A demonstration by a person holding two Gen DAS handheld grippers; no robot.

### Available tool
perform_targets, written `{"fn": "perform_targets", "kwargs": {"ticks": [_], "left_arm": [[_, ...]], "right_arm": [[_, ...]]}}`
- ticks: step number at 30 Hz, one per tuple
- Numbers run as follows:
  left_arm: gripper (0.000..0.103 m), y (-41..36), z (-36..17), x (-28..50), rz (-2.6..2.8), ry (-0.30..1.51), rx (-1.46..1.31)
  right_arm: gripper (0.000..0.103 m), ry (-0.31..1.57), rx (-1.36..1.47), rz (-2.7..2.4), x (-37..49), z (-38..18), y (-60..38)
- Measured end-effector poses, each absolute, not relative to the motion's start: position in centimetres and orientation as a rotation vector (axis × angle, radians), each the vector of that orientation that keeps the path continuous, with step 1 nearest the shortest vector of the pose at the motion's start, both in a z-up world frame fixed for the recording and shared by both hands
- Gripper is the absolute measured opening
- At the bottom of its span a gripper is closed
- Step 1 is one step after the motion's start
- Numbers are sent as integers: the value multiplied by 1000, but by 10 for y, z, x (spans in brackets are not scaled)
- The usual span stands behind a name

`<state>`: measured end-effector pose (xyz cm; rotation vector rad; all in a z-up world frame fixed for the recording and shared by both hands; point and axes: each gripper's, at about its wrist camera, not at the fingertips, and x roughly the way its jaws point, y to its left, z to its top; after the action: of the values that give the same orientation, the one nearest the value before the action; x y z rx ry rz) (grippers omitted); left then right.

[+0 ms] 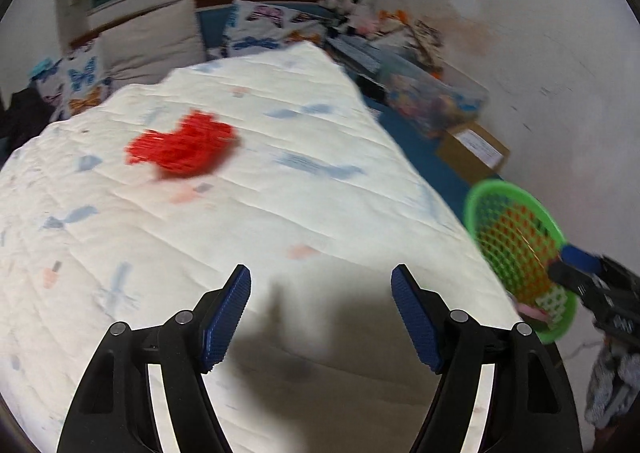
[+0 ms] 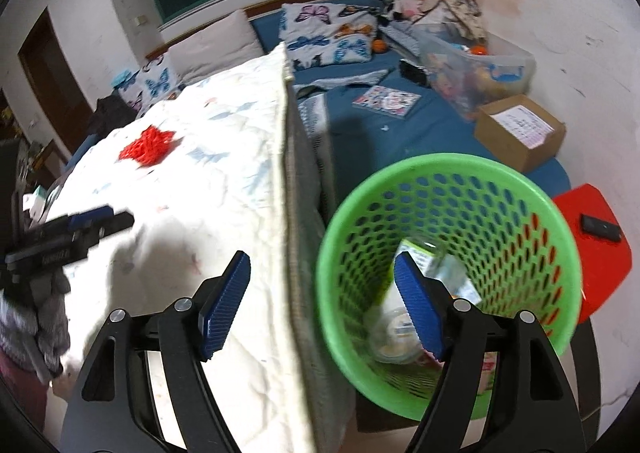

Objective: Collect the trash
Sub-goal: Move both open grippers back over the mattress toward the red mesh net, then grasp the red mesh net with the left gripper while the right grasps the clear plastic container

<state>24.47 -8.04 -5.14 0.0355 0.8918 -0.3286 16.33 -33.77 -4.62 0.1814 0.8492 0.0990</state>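
Note:
A red crumpled mesh-like piece of trash [image 1: 182, 147] lies on the white quilt [image 1: 200, 237], ahead and left of my left gripper [image 1: 320, 313], which is open and empty above the quilt. The red trash also shows in the right wrist view [image 2: 148, 147]. A green perforated basket [image 2: 448, 277] with wrappers and a clear lid inside stands beside the bed, right under my right gripper [image 2: 322, 309], which is open and empty over the quilt's edge. The basket [image 1: 516, 253] and the right gripper [image 1: 584, 277] show at the right of the left wrist view.
Butterfly pillows [image 2: 320, 33], a clear toy bin [image 2: 472, 69], a cardboard box [image 2: 520, 129] and a booklet [image 2: 386, 99] sit on the blue sheet. A red stool [image 2: 596, 245] with a black remote stands right of the basket.

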Motion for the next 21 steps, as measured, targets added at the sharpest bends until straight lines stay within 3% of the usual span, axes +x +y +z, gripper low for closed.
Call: {"fn": "perform_targets", "kwargs": {"ticks": [8,21], "left_arm": [[69,-41,-41,299,-170,828,66],[70,-39,-57,372,-132,817,232]], "right_arm": [[75,864,163,152,174,-47,-311],[75,898,144,198,195,-57,-289]]}}
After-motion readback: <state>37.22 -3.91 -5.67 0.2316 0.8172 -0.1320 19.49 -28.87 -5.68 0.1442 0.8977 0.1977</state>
